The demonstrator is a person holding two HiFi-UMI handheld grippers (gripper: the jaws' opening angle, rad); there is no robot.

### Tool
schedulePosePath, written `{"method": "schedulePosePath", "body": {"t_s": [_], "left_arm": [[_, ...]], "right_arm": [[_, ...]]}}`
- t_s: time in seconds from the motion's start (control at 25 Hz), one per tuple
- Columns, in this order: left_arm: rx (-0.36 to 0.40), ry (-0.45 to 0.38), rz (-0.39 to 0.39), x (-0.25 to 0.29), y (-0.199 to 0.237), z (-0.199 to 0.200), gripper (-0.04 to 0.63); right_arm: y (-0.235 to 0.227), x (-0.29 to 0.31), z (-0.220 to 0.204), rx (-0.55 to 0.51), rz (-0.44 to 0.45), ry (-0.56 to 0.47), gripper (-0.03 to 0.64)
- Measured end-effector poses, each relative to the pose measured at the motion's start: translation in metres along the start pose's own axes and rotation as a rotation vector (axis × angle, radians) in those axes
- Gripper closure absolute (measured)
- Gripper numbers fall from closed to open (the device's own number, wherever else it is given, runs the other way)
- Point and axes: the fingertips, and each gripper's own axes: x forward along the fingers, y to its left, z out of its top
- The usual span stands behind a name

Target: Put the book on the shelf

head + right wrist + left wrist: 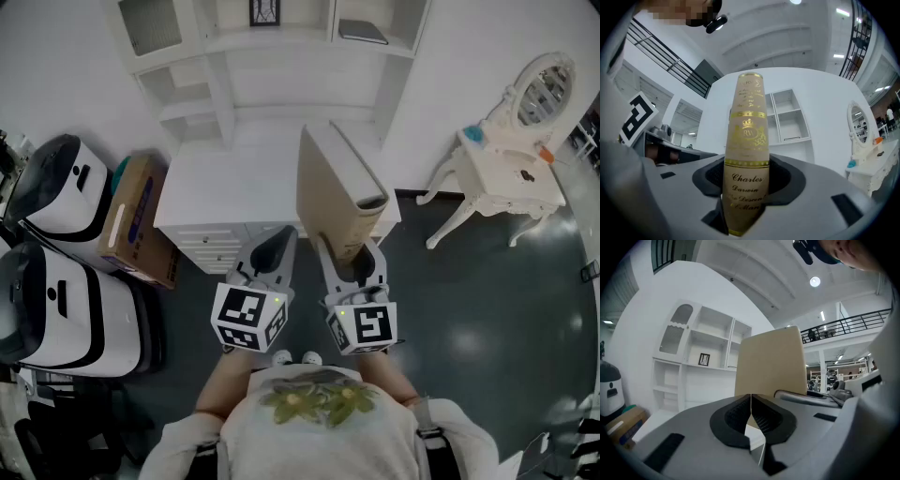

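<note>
Right gripper (pixel 354 267) pinches the lower end of the book (pixel 333 187), with one jaw on each cover, so the book stands upright out of it. Left gripper (pixel 272 255) hangs just beside it with its jaws pressed together on nothing.

Ahead stands the white shelf unit (pixel 225 94). Its open compartments look mostly bare, apart from a small framed picture (pixel 263 11) and a dark flat item (pixel 363 31) in an upper right compartment. Below the unit is the white surface (pixel 220 187) with drawers; the book is raised over its near edge, clear of both the surface and the shelves.

As I judge it, the pick-up is done. Left to do are the carry to a compartment, the setting down and the release.

The book is a thick tan hardback with plain covers. Its rounded spine faces the right gripper view and bears gilt bands, a crown emblem and the name Charles Darwin in gold script.
</note>
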Motion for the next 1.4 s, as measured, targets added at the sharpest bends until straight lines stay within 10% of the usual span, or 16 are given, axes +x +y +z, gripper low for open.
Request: {"method": "schedulePosePath", "body": {"t_s": [0.84, 1.4], "left_arm": [[-0.035, 0.010, 0.065, 0.013, 0.014, -0.024, 0.563], [0.001, -0.007, 0.016, 0.100, 0.121, -0.004, 0.563]], "right_arm": [[-0.003, 0.012, -0.023, -0.023, 0.076, -0.009, 0.397], [-0.020, 0.147, -0.042, -0.015, 0.023, -0.031, 0.396]]}}
